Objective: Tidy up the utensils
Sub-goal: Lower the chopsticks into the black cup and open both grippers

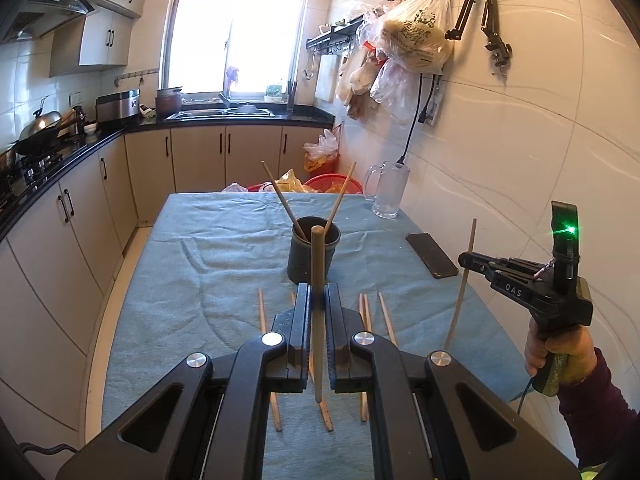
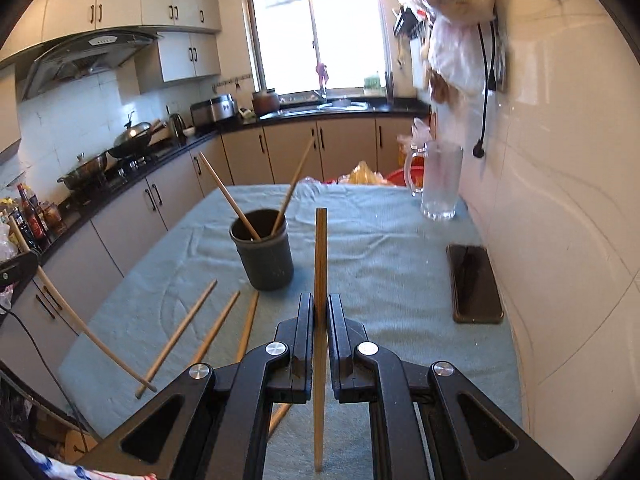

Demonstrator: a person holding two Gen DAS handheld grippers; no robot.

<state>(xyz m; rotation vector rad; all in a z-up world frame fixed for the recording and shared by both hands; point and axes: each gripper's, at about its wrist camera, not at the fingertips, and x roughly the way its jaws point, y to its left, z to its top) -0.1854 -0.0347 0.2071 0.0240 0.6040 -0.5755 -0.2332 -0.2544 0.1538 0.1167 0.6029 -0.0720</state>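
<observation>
Kitchen scene, desk [image 1: 224, 248] draped in a blue-green cloth. Left gripper [image 1: 318, 304] with fingers [image 1: 301, 320] pinching a pale chopstick [image 1: 317, 280], held upright and lifted off the cloth, its top end overlapping the dark holder cup [image 1: 314, 256] in the left wrist view. Right gripper [image 2: 320, 312] likewise clamped, fingers [image 2: 304, 324] pressed onto a browner chopstick [image 2: 320, 256] standing nearly vertical, clear of the desk. Same right gripper seen from the left wrist camera at the right edge, gripped by a hand [image 1: 560, 350] in a purple sleeve, green light lit on its body, the thin chopstick hanging down through its tip. Holder cup [image 2: 265, 258] standing near the middle of the desk, two chopsticks already in it, leaning apart in a V. Several loose chopsticks [image 2: 180, 336] lying flat on the cloth in the near part of the desk, between the cup and the grippers, roughly side by side, partly hidden under the left gripper in its own view. Black phone [image 2: 474, 284] lying flat by the tiled wall, to the right of the cup. Clear glass pitcher [image 2: 440, 184] upright at the far right corner of the desk. Behind the desk, cabinets, sink and a bright window.
</observation>
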